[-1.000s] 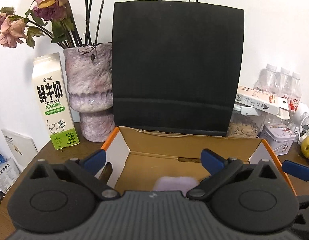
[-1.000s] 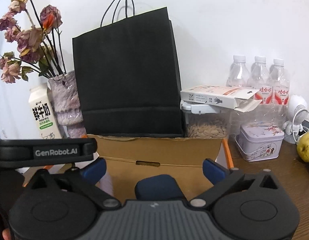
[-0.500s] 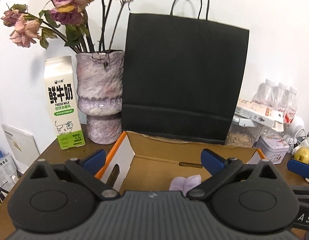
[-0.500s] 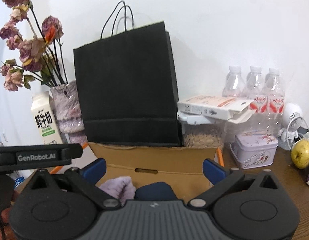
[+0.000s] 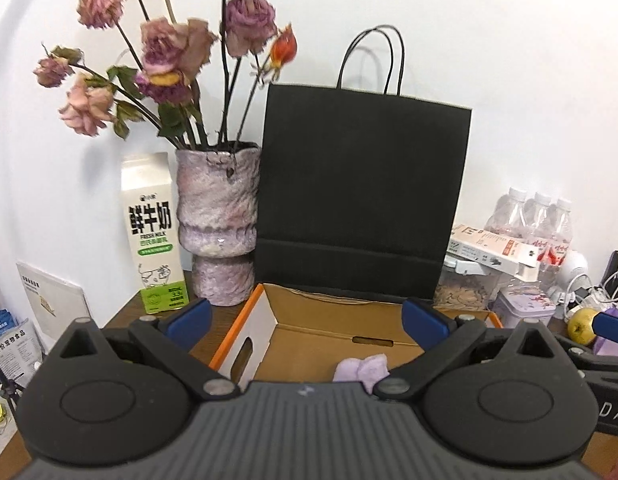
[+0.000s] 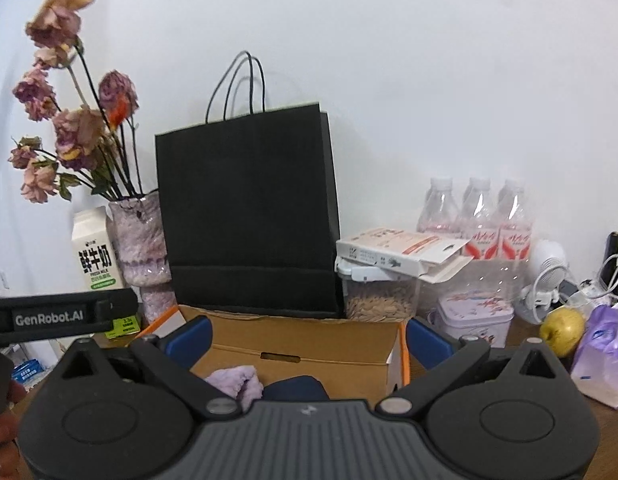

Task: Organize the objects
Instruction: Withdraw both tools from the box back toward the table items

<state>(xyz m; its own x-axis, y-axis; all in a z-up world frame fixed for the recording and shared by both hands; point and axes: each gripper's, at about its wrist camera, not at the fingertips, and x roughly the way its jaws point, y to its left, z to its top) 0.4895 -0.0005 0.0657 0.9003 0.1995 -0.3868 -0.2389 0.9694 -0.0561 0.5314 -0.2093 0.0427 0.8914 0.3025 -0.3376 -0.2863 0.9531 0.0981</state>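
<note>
Right at the bottom of both frames sit the grippers: the left gripper and the right gripper both have their blue pads spread wide with nothing between them. Just past them, lower centre, is the open cardboard box with a purple sock lying on its floor and something dark blue beside it, seen only in the right view. From the left gripper the sock sits ahead and a bit right; from the right gripper it's ahead and left, so it lies between the two. Can't really tell its long axis, too much is hidden. Further back, middle of frame, a black bag stands behind the box; an apple and a purple pouch wait at lower right, probably next up, and the right gripper looks nearer to them.
</note>
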